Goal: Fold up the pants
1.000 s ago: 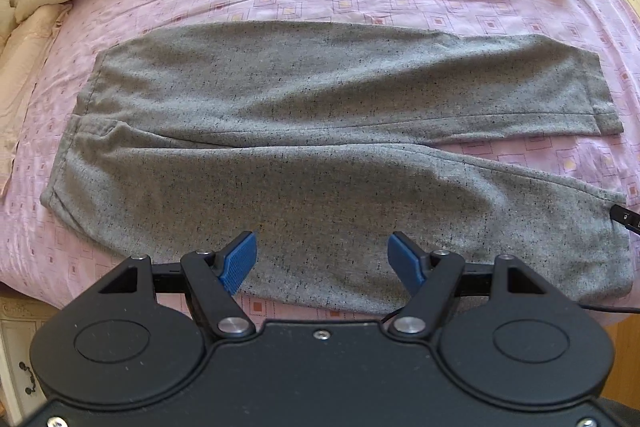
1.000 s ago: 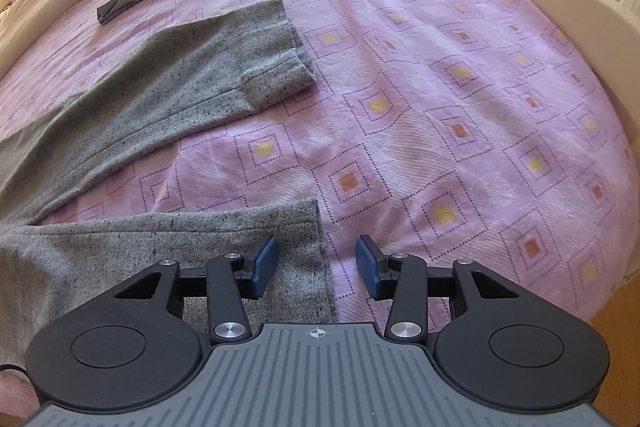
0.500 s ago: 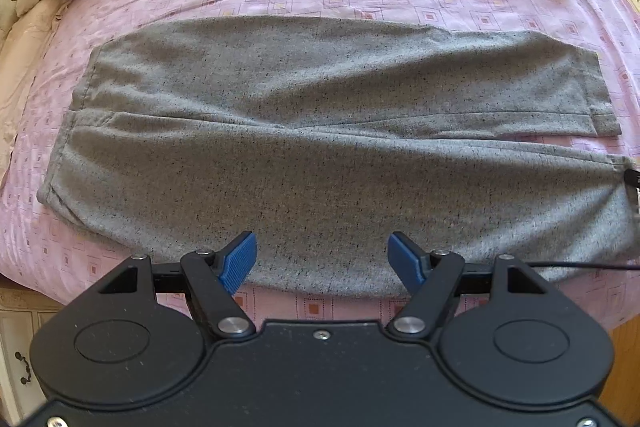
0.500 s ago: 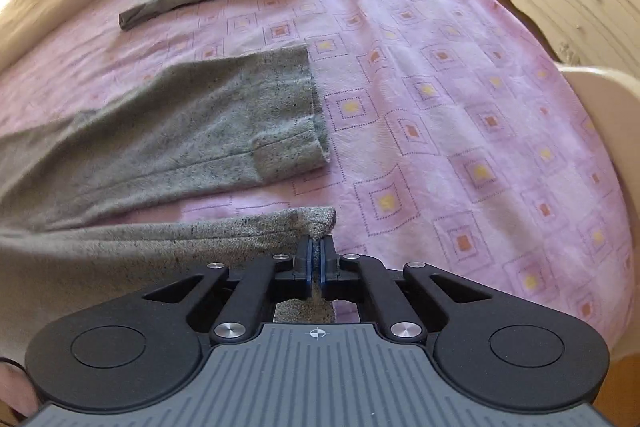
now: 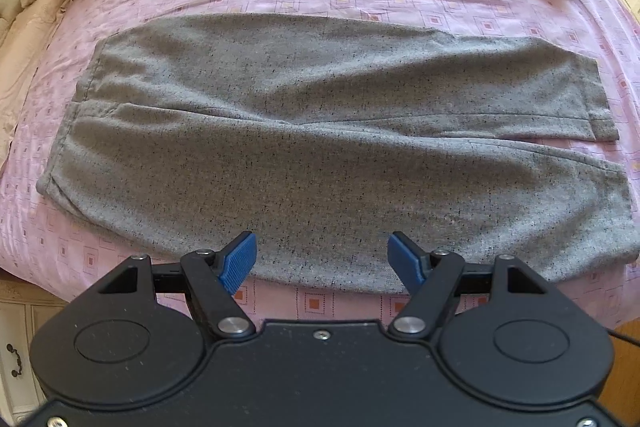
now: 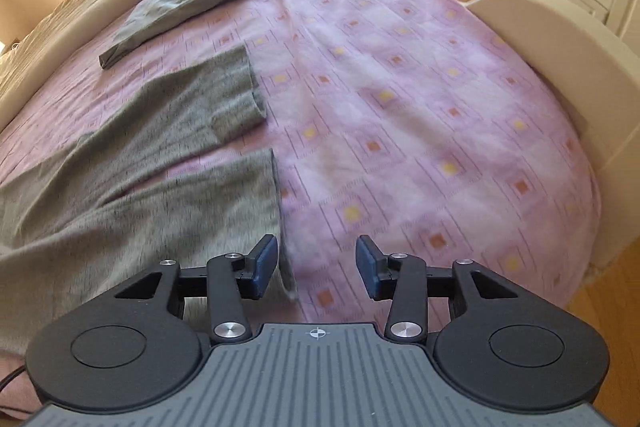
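Pants [image 5: 336, 155] flat, both claws spread.

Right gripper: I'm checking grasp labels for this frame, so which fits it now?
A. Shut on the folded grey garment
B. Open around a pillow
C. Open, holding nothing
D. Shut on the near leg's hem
C. The right gripper has its blue pads spread apart with only bedsheet showing between them; the hem of the grey pants lies loose beside the left pad.
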### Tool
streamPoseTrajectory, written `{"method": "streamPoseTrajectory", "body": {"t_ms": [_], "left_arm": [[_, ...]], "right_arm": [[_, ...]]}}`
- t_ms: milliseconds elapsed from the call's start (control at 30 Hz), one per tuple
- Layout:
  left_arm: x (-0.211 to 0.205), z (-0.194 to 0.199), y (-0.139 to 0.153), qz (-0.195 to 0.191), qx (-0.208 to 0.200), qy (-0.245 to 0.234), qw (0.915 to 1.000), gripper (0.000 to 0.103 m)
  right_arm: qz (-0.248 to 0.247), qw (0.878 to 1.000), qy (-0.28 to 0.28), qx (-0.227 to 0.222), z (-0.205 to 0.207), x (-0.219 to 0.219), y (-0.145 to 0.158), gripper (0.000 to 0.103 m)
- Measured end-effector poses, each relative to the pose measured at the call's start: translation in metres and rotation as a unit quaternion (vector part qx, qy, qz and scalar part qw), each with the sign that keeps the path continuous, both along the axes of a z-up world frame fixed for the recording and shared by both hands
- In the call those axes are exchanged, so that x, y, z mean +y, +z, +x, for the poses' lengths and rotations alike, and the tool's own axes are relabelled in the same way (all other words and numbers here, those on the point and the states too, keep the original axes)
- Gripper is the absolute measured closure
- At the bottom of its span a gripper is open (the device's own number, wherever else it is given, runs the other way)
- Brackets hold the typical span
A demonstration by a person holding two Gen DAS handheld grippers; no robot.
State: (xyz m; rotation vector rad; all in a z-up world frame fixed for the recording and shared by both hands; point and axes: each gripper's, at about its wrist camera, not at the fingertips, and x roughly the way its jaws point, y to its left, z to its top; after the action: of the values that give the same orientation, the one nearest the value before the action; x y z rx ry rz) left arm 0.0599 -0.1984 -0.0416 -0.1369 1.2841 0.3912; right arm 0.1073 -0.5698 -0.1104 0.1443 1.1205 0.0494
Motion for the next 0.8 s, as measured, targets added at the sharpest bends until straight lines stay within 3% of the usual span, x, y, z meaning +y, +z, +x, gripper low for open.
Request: {"method": "streamPoseTrajectory", "body": {"t_ms": [167,367,533,567,600,633,800], "left_arm": [[-0.009,-0.001,0.003,0.003,-0.006,-0.022,0.9997,0.029],[-0.009,-0.008,0.005,0.006,-0.005,-0.021,0.9997,0.029],[-0.005,-0.013,0.006,0.009,-0.003,-0.009,0.9999,0.029],[-0.004,-0.014,0.005,0.008,-0.003,-0.006,0.9999,0.029],[-0.003,-0.014,0.004,0.006,-0.002,-0.003,1.0000,0.029],[-0.003,-0.014,0.004,0.004,-0.001,-0.001,1.0000,0.029],[-0.001,-0.016,0.001,0.002,0.002,-0.001,1.0000,0.029]], "right_arm": [[0.020,0.999,0.001,0.027,-0.023,0.013,-0.017,0.061],[0.053,0.998,-0.014,0.023,0.000,0.031,-0.031,0.059],[0.036,0.998,-0.024,0.034,0.010,0.040,-0.038,0.059],[0.027,0.999,-0.022,0.037,0.010,0.043,-0.037,0.067],[0.010,0.999,-0.020,0.038,0.010,0.046,-0.033,0.085],[-0.006,0.999,-0.016,0.035,0.008,0.047,-0.029,0.093],[-0.070,0.996,0.019,0.042,-0.005,0.049,-0.004,0.096]]}}
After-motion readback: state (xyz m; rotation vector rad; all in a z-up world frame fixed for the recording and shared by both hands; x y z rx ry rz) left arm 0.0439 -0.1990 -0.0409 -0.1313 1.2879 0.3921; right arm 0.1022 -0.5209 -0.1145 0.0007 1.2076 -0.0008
